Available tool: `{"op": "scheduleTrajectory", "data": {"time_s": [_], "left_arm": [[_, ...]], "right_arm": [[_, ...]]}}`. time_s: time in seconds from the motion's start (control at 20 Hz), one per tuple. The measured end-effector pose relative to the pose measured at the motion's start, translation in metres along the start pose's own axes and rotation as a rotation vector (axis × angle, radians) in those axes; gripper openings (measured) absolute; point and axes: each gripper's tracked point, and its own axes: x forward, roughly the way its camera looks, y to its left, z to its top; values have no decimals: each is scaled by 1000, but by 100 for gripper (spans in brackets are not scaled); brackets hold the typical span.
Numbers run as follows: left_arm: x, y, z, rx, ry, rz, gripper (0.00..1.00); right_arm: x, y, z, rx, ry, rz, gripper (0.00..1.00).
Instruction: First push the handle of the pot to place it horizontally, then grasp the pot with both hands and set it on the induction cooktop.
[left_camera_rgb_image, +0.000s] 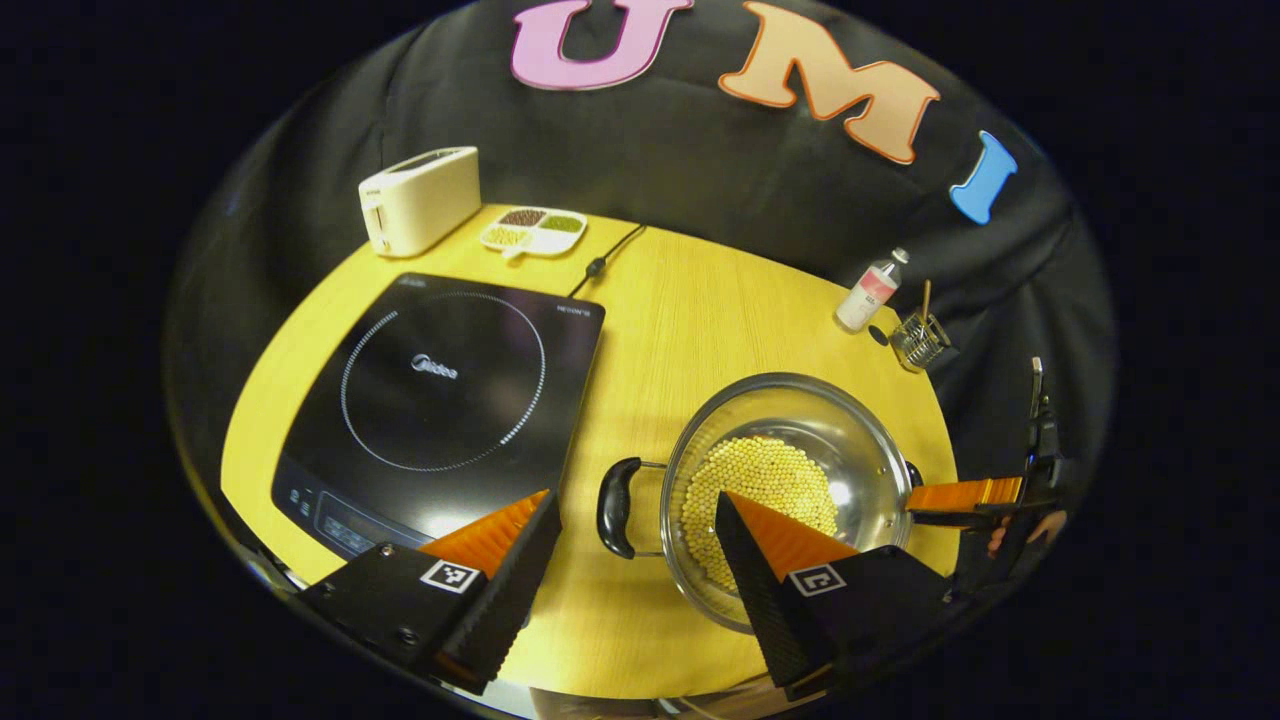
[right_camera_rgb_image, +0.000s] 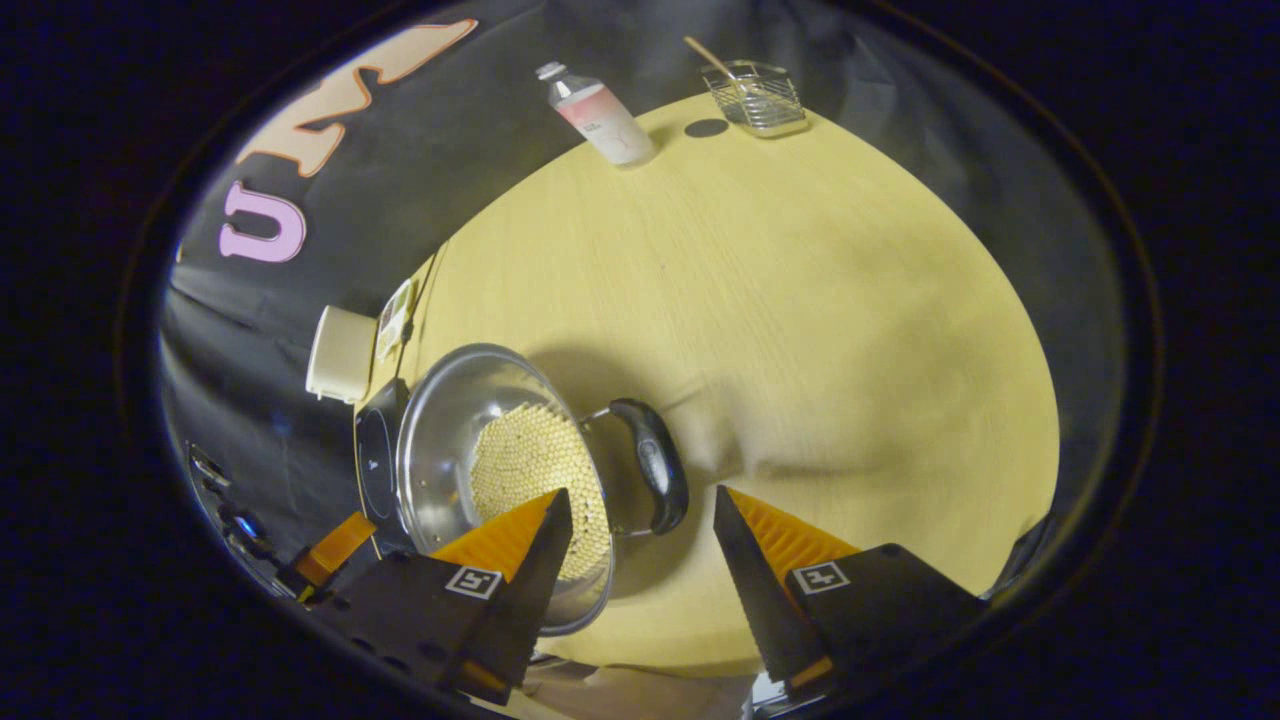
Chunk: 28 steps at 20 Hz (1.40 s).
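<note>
A steel pot (left_camera_rgb_image: 860, 470) holding yellow beads stands on the wooden table, right of the black induction cooktop (left_camera_rgb_image: 440, 390). My left gripper (left_camera_rgb_image: 633, 497) is open, and the pot's black left handle (left_camera_rgb_image: 613, 505) lies between its fingers, untouched. The right gripper (right_camera_rgb_image: 640, 492) is also open. It straddles the pot's other black handle (right_camera_rgb_image: 655, 465) beside the steel pot (right_camera_rgb_image: 445, 440). In the left gripper view, the right gripper's finger (left_camera_rgb_image: 965, 495) reaches the pot's far rim, with a hand behind it.
A cream toaster (left_camera_rgb_image: 420, 198), a divided dish of grains (left_camera_rgb_image: 533, 230) and the cooktop's cable (left_camera_rgb_image: 605, 260) sit at the back. A bottle (right_camera_rgb_image: 600, 115) and a wire basket (right_camera_rgb_image: 760, 100) stand at the far right edge of the table (right_camera_rgb_image: 800, 330).
</note>
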Motion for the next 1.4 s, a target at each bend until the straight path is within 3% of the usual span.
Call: {"op": "scheduleTrajectory", "data": {"time_s": [0.05,0.15,0.2,0.3,0.35,0.4,0.6,0.65,0.75,0.8,0.85,0.9,0.95,1.0,1.05,1.15,1.2,1.25,1.4], "left_arm": [[8,-2,-2,-18,23,-9,100],[18,-1,-6,-42,63,-14,96],[26,0,-8,-52,76,-8,96],[37,0,-10,-76,100,-7,96],[41,0,-11,-88,110,-10,96],[43,-1,-12,-98,120,-13,92],[54,-3,-21,-112,168,-28,84],[56,-3,-23,-109,178,-30,89],[60,-3,-29,-100,197,-25,83],[61,0,-32,-89,203,-10,83],[66,3,-34,-82,206,3,81],[66,5,-35,-80,215,20,80],[65,7,-36,-80,224,29,70],[67,6,-39,-79,232,27,70],[69,5,-38,-73,232,26,67],[68,6,-38,-68,234,28,63],[68,6,-37,-71,230,31,61],[68,6,-38,-76,230,31,61],[67,6,-42,-102,241,27,59]], "right_arm": [[4,-1,1,1,4,-3,89],[13,-1,1,1,12,-5,89],[17,-1,1,-1,18,-4,84],[25,-1,2,0,29,-3,84],[28,-1,2,2,38,2,89],[30,0,2,6,41,1,79],[43,3,1,14,68,24,75],[46,3,1,13,76,28,76],[53,8,-2,13,87,54,76],[54,11,-2,13,91,55,64],[59,10,-1,6,91,44,60],[60,9,-4,-5,96,40,63],[62,8,-6,-17,103,32,63],[55,4,-9,-23,113,29,62],[62,5,-9,-18,115,37,53],[62,5,-7,-32,101,35,53],[62,5,-7,-41,90,30,59],[62,4,-6,-44,80,23,53],[59,2,-3,-69,51,13,54]]}}
